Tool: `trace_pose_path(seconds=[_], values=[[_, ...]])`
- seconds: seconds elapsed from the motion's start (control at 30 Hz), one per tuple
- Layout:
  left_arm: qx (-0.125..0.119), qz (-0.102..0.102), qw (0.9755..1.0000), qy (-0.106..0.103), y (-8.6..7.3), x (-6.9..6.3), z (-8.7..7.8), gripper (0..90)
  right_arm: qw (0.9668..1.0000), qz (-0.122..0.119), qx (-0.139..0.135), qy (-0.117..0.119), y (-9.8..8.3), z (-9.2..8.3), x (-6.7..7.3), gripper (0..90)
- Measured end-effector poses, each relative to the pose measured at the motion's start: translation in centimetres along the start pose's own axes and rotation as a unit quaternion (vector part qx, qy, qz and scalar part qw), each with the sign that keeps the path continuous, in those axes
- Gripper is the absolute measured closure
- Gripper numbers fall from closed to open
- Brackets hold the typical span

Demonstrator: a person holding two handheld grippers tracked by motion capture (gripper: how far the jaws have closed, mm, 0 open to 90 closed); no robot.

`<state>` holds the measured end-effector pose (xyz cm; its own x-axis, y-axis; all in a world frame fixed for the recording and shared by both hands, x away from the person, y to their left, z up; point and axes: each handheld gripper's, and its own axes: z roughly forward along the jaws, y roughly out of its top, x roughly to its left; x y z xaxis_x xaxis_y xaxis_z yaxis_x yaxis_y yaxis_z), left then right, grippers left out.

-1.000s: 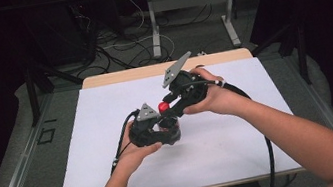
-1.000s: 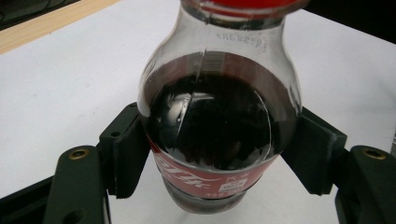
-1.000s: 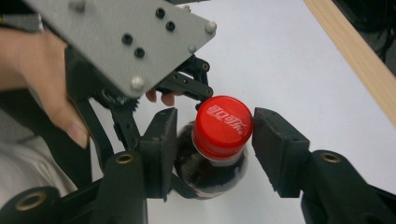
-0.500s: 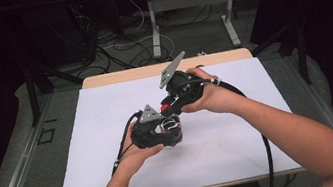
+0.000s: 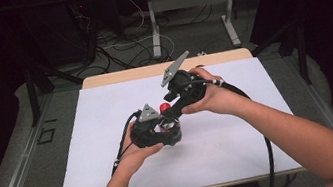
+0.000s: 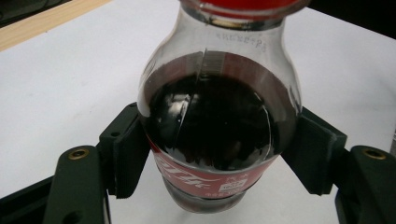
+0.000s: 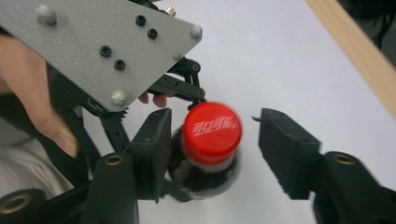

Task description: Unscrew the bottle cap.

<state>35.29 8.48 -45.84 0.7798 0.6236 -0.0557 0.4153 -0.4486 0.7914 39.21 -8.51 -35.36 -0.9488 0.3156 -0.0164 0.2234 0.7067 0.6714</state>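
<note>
The left tool [image 5: 160, 127] sits low over the white counter [image 5: 87, 151], held in the person's left hand [image 5: 135, 149]. Its two black jaws are clamped on the bottle [image 6: 219, 126], one pad pressed against each side of the rounded shoulder just above the red label. The bottle is clear plastic and holds a dark drink, and it stands upright near the middle of the counter.

From above, the red cap [image 5: 164, 107] shows between the two tools. In the right gripper view the cap [image 7: 212, 133] lies between the right tool's jaws: the left pad is at or very near the cap's edge, while the right pad stands clear of it with white counter showing in the gap. These jaws are apart and have just been opening.

The right tool [image 5: 176, 103] comes in from the upper right, tilted down toward the cap, gripped by the right hand [image 5: 210, 96].
</note>
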Motion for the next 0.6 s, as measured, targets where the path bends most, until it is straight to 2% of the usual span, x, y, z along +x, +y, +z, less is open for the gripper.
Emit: trace_pose_path(seconds=[0.07, 0.1, 0.13, 0.2, 0.23, 0.27, 0.3, 0.33, 0.37, 0.43, 0.47, 0.53, 0.57, 0.6], values=[[0.003, 0.002, 1.0000, 0.000, 0.0, 0.1, -0.1, 30.4, 0.9990, 0.045, 0.002, -0.006, -0.1, 0.1, 0.5, 48.6], [0.003, 0.002, 1.0000, 0.000, 0.0, 0.1, -0.1, 30.4, 0.9987, 0.050, 0.007, -0.008, -0.2, 0.2, 0.7, 50.6], [0.003, 0.005, 1.0000, -0.001, 0.0, 0.1, -0.1, 30.4, 0.9988, 0.046, 0.006, -0.013, -0.1, 0.4, 0.9, 51.6], [0.001, 0.001, 1.0000, -0.004, 0.0, -0.1, 0.0, 30.3, 0.9991, 0.031, 0.009, -0.028, 0.0, 0.5, 1.1, 60.2], [0.001, 0.001, 1.0000, -0.004, 0.0, -0.1, 0.0, 30.4, 0.9991, 0.026, 0.009, -0.032, 0.1, 0.6, 1.0, 60.5], [0.001, 0.002, 1.0000, -0.004, 0.0, -0.1, 0.0, 30.4, 0.9994, 0.024, 0.011, -0.021, 0.1, 0.6, 0.9, 60.6], [-0.003, 0.008, 1.0000, 0.000, 0.0, -0.1, 0.1, 30.4, 0.9998, 0.002, 0.012, -0.012, 0.2, 0.7, 0.7, 60.7], [0.003, 0.008, 0.9999, -0.005, -0.1, -0.2, 0.1, 30.4, 0.9997, -0.017, 0.017, -0.004, 0.2, 0.6, 0.5, 60.9], [-0.002, 0.013, 0.9999, -0.002, -0.1, -0.2, 0.1, 30.4, 0.9993, -0.029, 0.022, 0.008, 0.2, 0.6, 0.3, 60.9], [0.001, 0.012, 0.9999, -0.008, 0.0, -0.4, 0.2, 30.4, 0.9958, -0.079, 0.027, 0.038, 0.3, 0.5, -0.3, 60.8], [-0.001, 0.016, 0.9998, -0.008, 0.0, -0.4, 0.2, 30.4, 0.9937, -0.095, 0.029, 0.052, 0.3, 0.5, -0.6, 60.7], [-0.003, 0.012, 0.9999, -0.009, 0.0, -0.4, 0.2, 30.4, 0.9907, -0.114, 0.027, 0.070, 0.3, 0.4, -1.1, 59.8], [-0.003, 0.008, 0.9999, -0.010, 0.0, -0.4, 0.2, 30.4, 0.9901, -0.120, 0.025, 0.068, 0.2, 0.4, -1.2, 54.3], [-0.003, 0.010, 0.9999, -0.008, 0.0, -0.3, 0.1, 30.4, 0.9913, -0.118, 0.023, 0.054, 0.2, 0.4, -1.2, 46.5]])
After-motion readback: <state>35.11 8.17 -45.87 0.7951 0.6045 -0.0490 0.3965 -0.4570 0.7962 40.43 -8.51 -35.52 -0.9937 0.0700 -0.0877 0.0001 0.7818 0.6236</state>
